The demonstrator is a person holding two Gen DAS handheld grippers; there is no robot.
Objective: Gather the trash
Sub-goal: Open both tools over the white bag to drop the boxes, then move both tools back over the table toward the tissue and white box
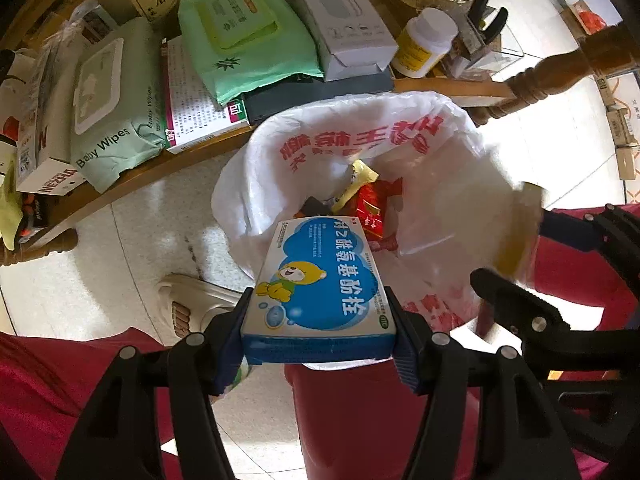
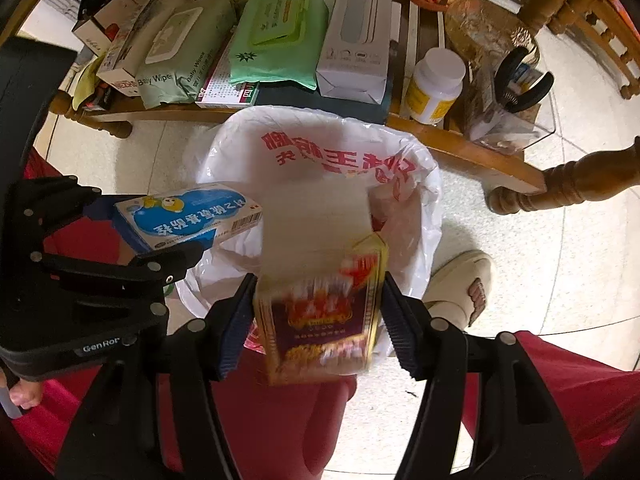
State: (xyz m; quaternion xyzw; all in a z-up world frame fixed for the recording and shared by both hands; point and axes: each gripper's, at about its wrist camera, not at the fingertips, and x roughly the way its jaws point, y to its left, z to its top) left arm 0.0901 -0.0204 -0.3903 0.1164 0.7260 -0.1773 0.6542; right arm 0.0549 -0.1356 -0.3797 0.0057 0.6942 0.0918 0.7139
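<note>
The left claw holds a blue cardboard box with a bear above the white plastic trash bag. Above the bag too, the right claw looks loose around a blurry purple-and-gold box; I cannot tell if it grips.

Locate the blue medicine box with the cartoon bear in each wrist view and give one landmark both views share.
Left wrist: blue medicine box at lower centre, clamped between the left gripper fingers, over the near rim of the white bin bag.
Right wrist: blue medicine box at left of centre, held by the left gripper at the bag's left rim.
Shared landmark: the white bottle with yellow label.
</note>
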